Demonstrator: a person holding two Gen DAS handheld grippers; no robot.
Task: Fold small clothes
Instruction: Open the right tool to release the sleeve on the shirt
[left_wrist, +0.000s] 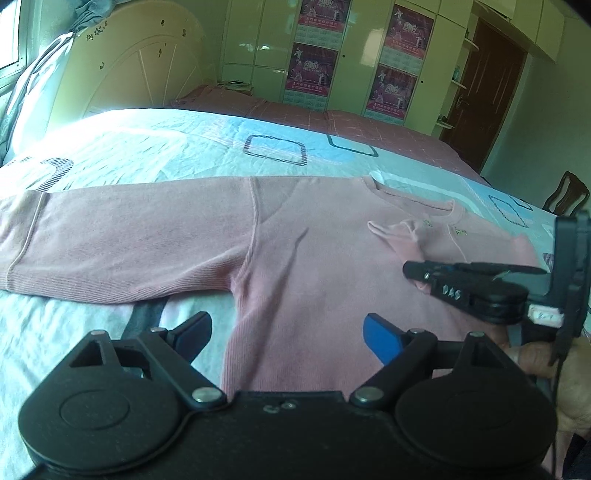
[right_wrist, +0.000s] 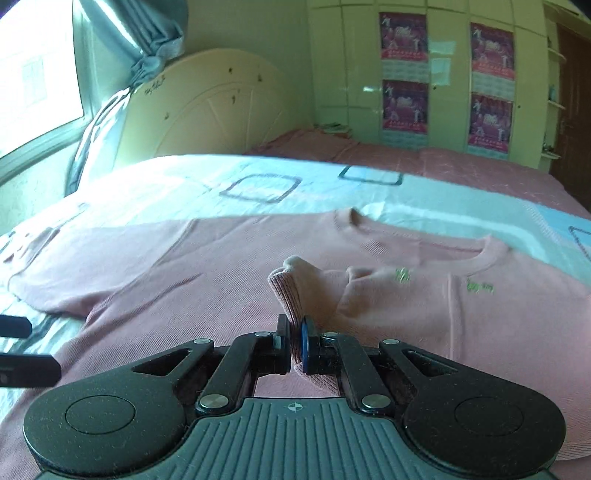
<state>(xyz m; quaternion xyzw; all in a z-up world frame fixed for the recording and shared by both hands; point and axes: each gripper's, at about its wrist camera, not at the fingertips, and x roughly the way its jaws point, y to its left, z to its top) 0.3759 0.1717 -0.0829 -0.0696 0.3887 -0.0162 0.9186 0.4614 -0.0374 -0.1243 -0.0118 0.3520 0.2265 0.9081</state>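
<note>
A small pink long-sleeved sweater (left_wrist: 314, 258) lies flat on the bed, neck toward the far side, one sleeve (left_wrist: 122, 247) stretched out to the left. My left gripper (left_wrist: 288, 332) is open and empty, hovering over the sweater's near body by the armpit. My right gripper (right_wrist: 294, 339) is shut on the cuff of the other sleeve (right_wrist: 291, 291), which is folded across the chest. In the left wrist view the right gripper (left_wrist: 413, 273) reaches in from the right over the chest. The sweater (right_wrist: 184, 273) fills the right wrist view.
A light blue and white bedspread (left_wrist: 184, 155) with square patterns covers the bed. A pink sheet (left_wrist: 332, 118) lies behind it. A cream headboard (left_wrist: 129, 62) and pillow stand at the left. Wardrobes with posters (left_wrist: 314, 70) line the far wall. A wooden chair (left_wrist: 565, 195) stands at right.
</note>
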